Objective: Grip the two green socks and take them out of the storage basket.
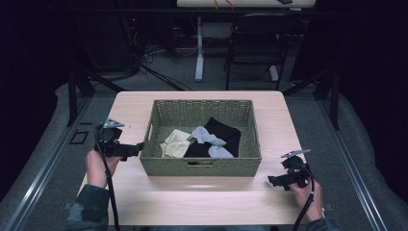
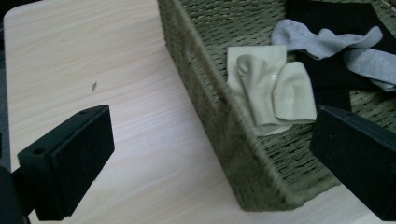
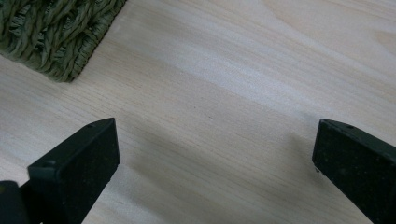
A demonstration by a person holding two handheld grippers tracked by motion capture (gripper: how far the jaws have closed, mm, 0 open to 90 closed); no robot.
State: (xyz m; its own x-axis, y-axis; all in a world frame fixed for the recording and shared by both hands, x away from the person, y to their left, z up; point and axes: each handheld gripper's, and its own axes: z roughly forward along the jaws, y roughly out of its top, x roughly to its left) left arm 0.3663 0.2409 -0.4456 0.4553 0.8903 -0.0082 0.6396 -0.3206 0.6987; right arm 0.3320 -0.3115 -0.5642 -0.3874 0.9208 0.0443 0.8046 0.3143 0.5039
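A green woven basket [image 1: 202,166] stands in the middle of the light wooden table [image 1: 202,192]. Inside lie a cream sock pair [image 1: 174,143], a grey sock pair [image 1: 208,137] and black cloth [image 1: 226,132]. My left gripper [image 1: 137,148] hangs open at the basket's left wall, its jaws straddling the wall [image 2: 219,116]; the cream socks [image 2: 271,88] lie just beyond. My right gripper [image 1: 274,180] is open low over bare table, right of the basket's near right corner [image 3: 56,37]. Nothing is between either pair of jaws.
Bare wood lies in front of the basket and at both sides. Beyond the table's far edge stand a black chair [image 1: 257,43] and a white table leg [image 1: 199,48] on grey floor. Dark curtains close in both sides.
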